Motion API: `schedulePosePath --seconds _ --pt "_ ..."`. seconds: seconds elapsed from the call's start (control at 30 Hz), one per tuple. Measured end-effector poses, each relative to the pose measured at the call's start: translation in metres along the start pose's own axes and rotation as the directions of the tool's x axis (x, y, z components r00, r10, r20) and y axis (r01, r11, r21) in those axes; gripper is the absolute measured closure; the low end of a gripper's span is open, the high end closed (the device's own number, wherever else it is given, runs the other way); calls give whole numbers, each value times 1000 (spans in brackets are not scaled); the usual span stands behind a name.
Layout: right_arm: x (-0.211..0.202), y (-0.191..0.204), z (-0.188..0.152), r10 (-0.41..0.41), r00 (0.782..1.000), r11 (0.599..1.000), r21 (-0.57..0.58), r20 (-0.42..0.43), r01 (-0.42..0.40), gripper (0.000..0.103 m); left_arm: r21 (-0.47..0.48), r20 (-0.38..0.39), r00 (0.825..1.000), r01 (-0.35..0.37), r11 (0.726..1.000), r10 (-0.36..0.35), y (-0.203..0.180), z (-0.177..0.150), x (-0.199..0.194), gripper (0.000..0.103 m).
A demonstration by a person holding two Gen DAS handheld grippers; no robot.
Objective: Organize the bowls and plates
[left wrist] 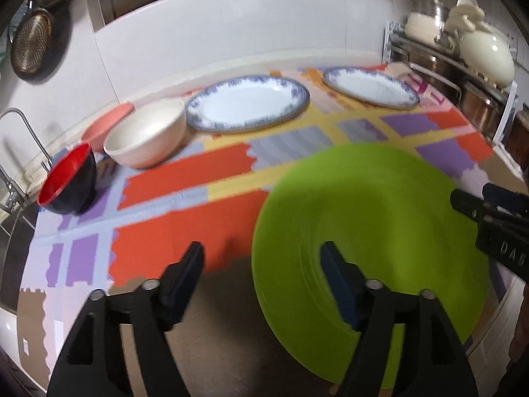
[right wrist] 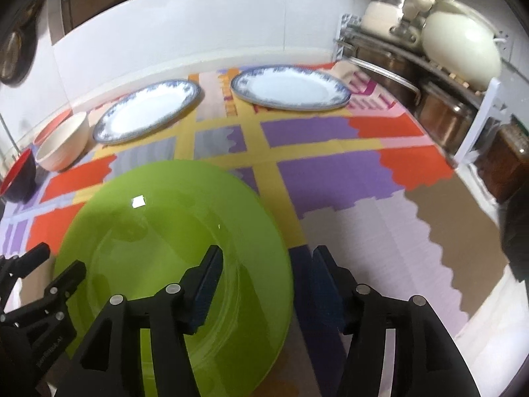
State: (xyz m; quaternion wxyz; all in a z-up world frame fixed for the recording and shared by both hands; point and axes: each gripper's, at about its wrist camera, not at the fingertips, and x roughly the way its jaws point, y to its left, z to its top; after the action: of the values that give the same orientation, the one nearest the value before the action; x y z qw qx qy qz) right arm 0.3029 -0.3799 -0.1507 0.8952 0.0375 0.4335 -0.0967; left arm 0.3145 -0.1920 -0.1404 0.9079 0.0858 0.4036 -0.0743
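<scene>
A green plate (left wrist: 380,205) lies on the patterned mat near the front edge; it also shows in the right wrist view (right wrist: 158,218). My left gripper (left wrist: 263,258) is open, its right finger over the plate's left rim. My right gripper (right wrist: 266,264) is open and straddles the plate's right rim without closing on it. Two blue-rimmed white plates (left wrist: 246,102) (left wrist: 370,86) lie at the back. A cream bowl (left wrist: 147,132), a pink bowl (left wrist: 107,125) behind it and a red-and-black bowl (left wrist: 67,182) stand at the left.
The colourful mat (right wrist: 330,165) covers the counter. A rack with pots and cream cookware (right wrist: 459,46) stands at the right. A faucet (left wrist: 20,152) and sink are at the left. Pans (left wrist: 31,44) hang on the wall.
</scene>
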Motion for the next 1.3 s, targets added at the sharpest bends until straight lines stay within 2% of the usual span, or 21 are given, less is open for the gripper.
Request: schedulePosePath --seconds 0.13,0.27,0.43,0.53,0.63,0.77,0.9,1.3 --pt "-13 4 6 16 999 1000 6 34 -16 35 8 91 995 26 1000 -26 6 13 -21 11" --pt "-28 4 12 25 997 999 34 72 -27 34 46 159 986 40 998 -47 5 26 -37 10" --pt "-44 0 20 0 991 998 67 136 -9 29 111 173 983 51 993 -69 -1 44 -42 10" --pt "-49 -1 26 -26 985 997 75 170 13 24 134 209 975 51 990 -79 -4 56 -46 9" --pt "-51 -4 34 -41 982 996 82 184 26 24 157 234 969 37 987 -74 -7 69 -46 4" --pt "-49 -10 47 -42 981 993 118 189 20 24 166 240 964 76 983 -115 -7 89 -43 3" --pt "-45 -18 64 -61 978 988 149 198 31 24 176 208 964 132 975 -168 -11 113 -30 2" --pt "-25 -33 123 -155 966 976 182 208 118 24 221 175 959 185 958 -225 -22 189 20 2"
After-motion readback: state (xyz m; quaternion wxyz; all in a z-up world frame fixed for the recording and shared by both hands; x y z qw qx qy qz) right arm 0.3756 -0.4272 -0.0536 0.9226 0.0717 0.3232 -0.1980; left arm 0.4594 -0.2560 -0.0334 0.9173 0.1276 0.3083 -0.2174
